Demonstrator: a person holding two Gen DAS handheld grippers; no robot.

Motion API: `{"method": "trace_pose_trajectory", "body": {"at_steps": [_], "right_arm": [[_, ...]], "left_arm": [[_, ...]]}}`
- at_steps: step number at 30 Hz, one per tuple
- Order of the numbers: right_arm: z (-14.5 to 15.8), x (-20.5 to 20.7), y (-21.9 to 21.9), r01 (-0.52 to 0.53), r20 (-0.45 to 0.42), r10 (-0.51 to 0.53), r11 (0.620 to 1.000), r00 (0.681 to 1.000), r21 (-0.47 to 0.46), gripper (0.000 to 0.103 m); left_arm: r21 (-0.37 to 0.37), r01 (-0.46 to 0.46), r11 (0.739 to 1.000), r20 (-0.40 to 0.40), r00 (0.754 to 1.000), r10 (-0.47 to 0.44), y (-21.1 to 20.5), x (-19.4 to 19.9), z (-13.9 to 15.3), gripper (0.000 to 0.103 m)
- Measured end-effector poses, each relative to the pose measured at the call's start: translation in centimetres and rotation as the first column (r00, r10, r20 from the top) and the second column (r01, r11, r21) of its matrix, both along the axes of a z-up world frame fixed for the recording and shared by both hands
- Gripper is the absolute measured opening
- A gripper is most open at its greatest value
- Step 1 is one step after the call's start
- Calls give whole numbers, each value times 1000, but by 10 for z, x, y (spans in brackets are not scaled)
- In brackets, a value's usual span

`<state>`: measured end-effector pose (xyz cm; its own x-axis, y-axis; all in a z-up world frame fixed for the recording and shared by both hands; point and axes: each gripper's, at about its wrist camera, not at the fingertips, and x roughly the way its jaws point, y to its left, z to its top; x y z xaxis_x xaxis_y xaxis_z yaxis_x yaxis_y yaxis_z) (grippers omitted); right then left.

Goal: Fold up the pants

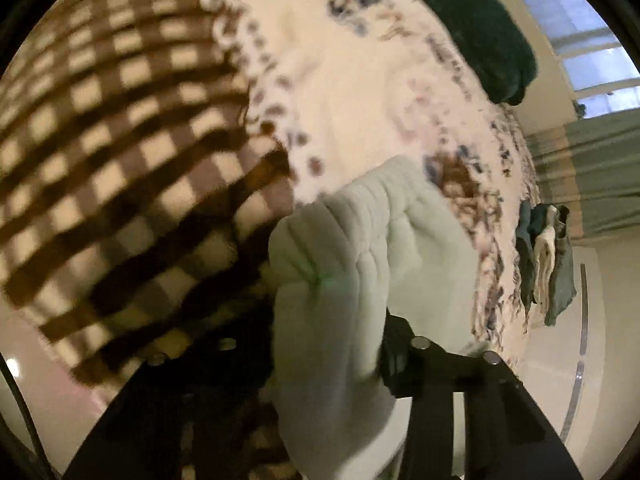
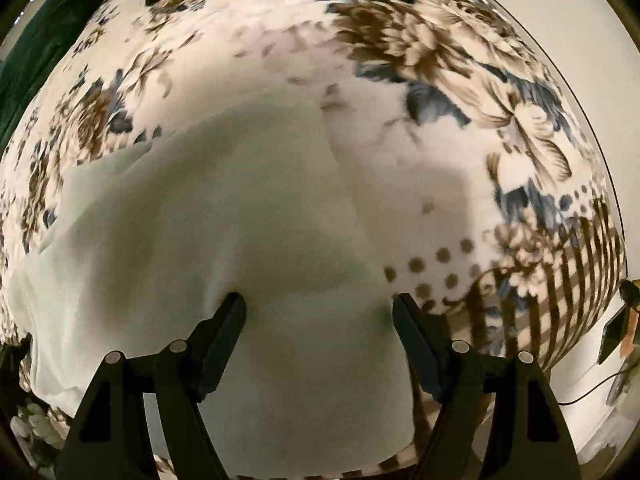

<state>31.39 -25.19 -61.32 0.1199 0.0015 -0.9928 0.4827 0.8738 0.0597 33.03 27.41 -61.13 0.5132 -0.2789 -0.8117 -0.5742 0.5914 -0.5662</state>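
Left wrist view: the left gripper (image 1: 340, 332) pinches a bunched ribbed edge of the white pants (image 1: 360, 248), lifted above the blanket (image 1: 340, 88). In the right wrist view, the right gripper (image 2: 318, 312) has its 2 fingers (image 2: 224, 332) spread wide over the pants (image 2: 224, 208) lying flat on the floral blanket (image 2: 400, 52).
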Motion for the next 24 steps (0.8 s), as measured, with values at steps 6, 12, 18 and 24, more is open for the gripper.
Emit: {"method": "trace_pose_trajectory", "body": {"at_steps": [6,12,18,24], "right_arm": [[4,-17,1,10,13,-10,1000,1000,9,78],[9,-34,-25,45,48,-48,997,998,61,78],[0,-47,-68,73,38,-81,981,996,178,78],[7,-55,-96,57,56,-71,975,996,216,78]], "left_arm": [[49,5,999,81,997,-9,-20,-14,53,35],[93,-47,995,72,997,41,-40,-19,81,35],[87,-177,980,0,984,178,-42,-39,66,37],[152,-217,964,-41,973,225,-62,-35,77,37]]}}
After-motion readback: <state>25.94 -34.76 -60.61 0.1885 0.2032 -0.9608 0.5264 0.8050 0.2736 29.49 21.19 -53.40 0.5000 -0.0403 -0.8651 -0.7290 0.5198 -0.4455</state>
